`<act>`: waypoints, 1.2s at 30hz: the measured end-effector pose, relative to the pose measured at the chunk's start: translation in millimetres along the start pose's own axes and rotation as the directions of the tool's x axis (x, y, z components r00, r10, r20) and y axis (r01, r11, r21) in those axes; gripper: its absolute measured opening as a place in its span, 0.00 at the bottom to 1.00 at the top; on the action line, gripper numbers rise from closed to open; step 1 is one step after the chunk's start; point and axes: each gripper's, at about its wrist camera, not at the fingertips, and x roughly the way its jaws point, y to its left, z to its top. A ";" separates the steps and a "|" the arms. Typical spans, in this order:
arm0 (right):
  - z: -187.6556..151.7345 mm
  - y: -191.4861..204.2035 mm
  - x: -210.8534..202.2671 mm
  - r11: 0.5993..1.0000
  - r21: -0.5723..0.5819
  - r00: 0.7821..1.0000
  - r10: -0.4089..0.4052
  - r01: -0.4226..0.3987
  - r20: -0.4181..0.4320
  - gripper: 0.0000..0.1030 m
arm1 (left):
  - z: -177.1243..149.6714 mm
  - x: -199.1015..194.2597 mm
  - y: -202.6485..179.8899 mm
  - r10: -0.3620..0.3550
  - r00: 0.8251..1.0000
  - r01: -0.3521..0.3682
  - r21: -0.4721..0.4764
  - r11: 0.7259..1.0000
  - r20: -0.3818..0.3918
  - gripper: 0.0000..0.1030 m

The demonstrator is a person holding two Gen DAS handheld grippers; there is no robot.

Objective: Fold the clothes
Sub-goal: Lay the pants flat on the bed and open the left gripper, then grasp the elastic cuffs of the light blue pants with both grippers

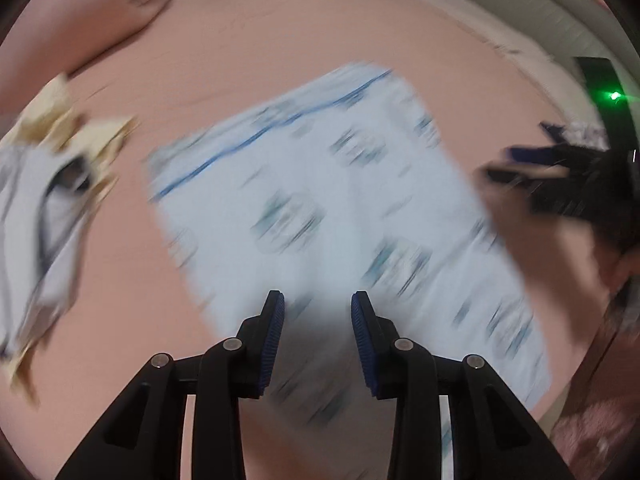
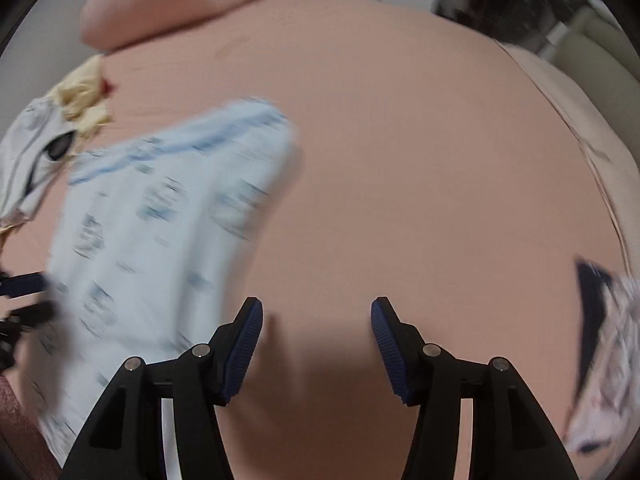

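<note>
A pale blue patterned garment with a blue stripe lies flat on the pink bed sheet. It also shows at the left of the right wrist view. My left gripper is open and empty just above the garment's near part. My right gripper is open and empty over bare sheet, to the right of the garment. The right gripper shows blurred at the right of the left wrist view. The left gripper's fingers show at the left edge of the right wrist view. Both views are motion-blurred.
A heap of grey and yellow clothes lies at the left, also seen in the right wrist view. A pink pillow is at the back. A dark and white patterned cloth lies at the right bed edge.
</note>
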 end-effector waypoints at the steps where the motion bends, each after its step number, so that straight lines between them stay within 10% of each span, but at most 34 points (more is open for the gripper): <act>1: 1.6 11.1 6.7 0.999 -0.043 1.000 -0.008 0.007 -0.009 0.53 | 4.6 7.9 -3.7 -0.002 1.000 0.002 0.003 1.000 -0.012 0.31; 7: 7.4 22.6 17.2 0.989 -0.141 0.999 -0.039 0.038 -0.004 0.67 | -11.7 10.9 26.1 0.119 0.987 -0.118 0.013 0.993 -0.108 0.33; 15: 30.8 14.1 -2.7 0.998 -0.061 0.999 0.022 -0.020 0.031 0.57 | 23.7 12.8 11.6 0.048 0.999 -0.048 0.025 0.999 -0.011 0.37; 21: 7.1 19.4 4.2 0.986 -0.135 0.994 -0.106 0.103 -0.020 0.59 | -21.7 9.5 18.8 0.168 0.981 -0.164 0.046 0.985 -0.100 0.42; 24: -8.8 23.0 -22.2 0.975 -0.152 0.986 -0.151 0.159 0.064 0.59 | -38.4 -12.1 1.7 0.069 0.996 -0.068 0.021 0.997 -0.052 0.42; 29: -47.4 58.0 -49.1 0.975 -0.134 0.985 0.175 -0.175 -0.013 0.59 | -56.2 2.0 -26.3 -0.040 0.996 0.037 -0.034 0.999 -0.080 0.43; 36: -124.8 25.3 -50.9 0.986 -0.102 0.989 0.125 -0.133 -0.084 0.60 | -94.0 -9.1 -23.1 0.060 0.995 -0.058 0.023 0.998 -0.084 0.46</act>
